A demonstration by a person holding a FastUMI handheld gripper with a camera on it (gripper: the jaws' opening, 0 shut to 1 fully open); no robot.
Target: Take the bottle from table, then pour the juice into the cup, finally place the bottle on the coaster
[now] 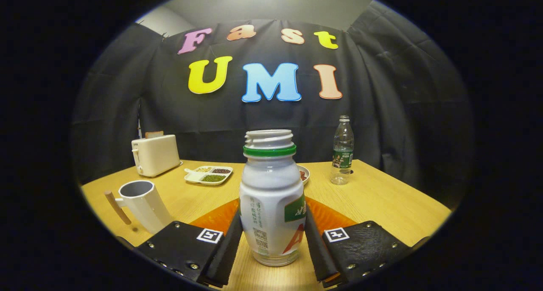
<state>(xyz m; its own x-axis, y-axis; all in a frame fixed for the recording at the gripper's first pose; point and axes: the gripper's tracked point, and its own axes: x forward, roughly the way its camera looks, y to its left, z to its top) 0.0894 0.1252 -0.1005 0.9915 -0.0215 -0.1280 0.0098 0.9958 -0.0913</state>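
A white juice bottle [271,189] with a green neck ring and no cap stands upright between my fingers. My gripper [272,218] is shut on it, both fingers pressed against its lower sides. Its base is close to the wooden table [382,202]; I cannot tell whether it touches. An orange coaster [216,218] lies flat just beyond the bottle, partly hidden behind it. The white cup [142,202] with a wooden handle stands to the left of my left finger, its mouth open upward.
At the back left stands a white toaster [155,154]. A divided tray of beans [208,174] and a small dish [303,174] lie behind the bottle. A clear water bottle [342,152] stands at the back right.
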